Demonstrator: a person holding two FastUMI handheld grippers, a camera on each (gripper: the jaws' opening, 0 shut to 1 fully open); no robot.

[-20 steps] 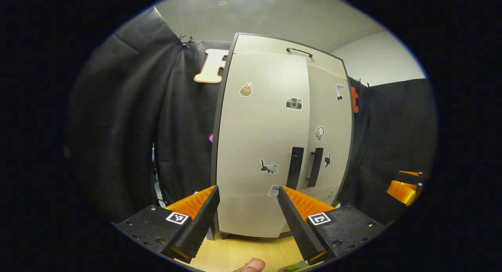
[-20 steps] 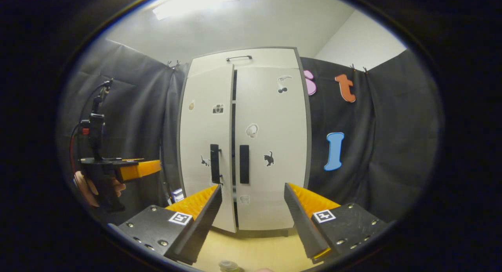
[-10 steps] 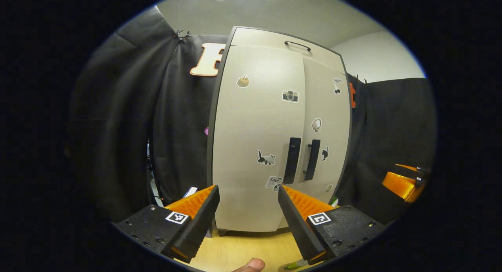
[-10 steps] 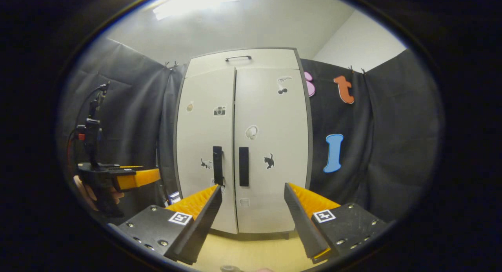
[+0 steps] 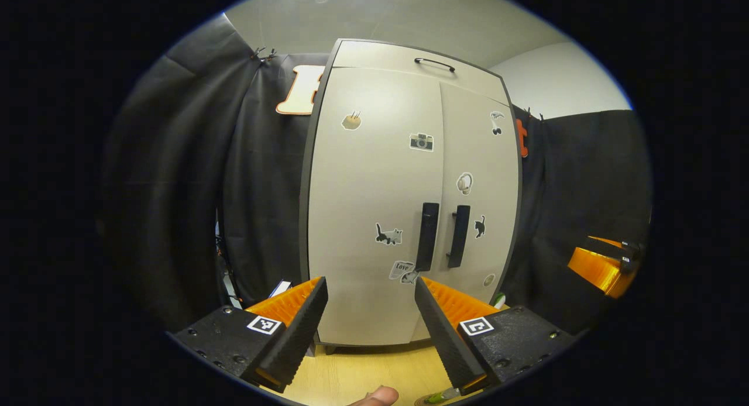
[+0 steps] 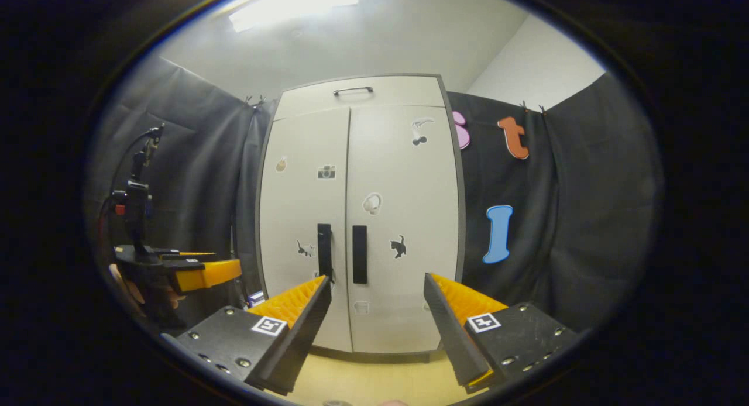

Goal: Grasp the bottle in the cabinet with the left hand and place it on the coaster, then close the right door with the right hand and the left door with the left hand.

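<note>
The cabinet [image 6: 357, 219] stands on the tabletop [image 5: 363, 377] with the left door [image 6: 304, 219] and the right door [image 6: 404, 219] both shut. The left tongs [image 5: 368, 318] and the right tongs [image 6: 377, 318] are in front of the cabinet, both released and holding nothing. The bottle [image 5: 436, 398] is a green sliver low before the cabinet, probably light and smooth; take its body.
</note>
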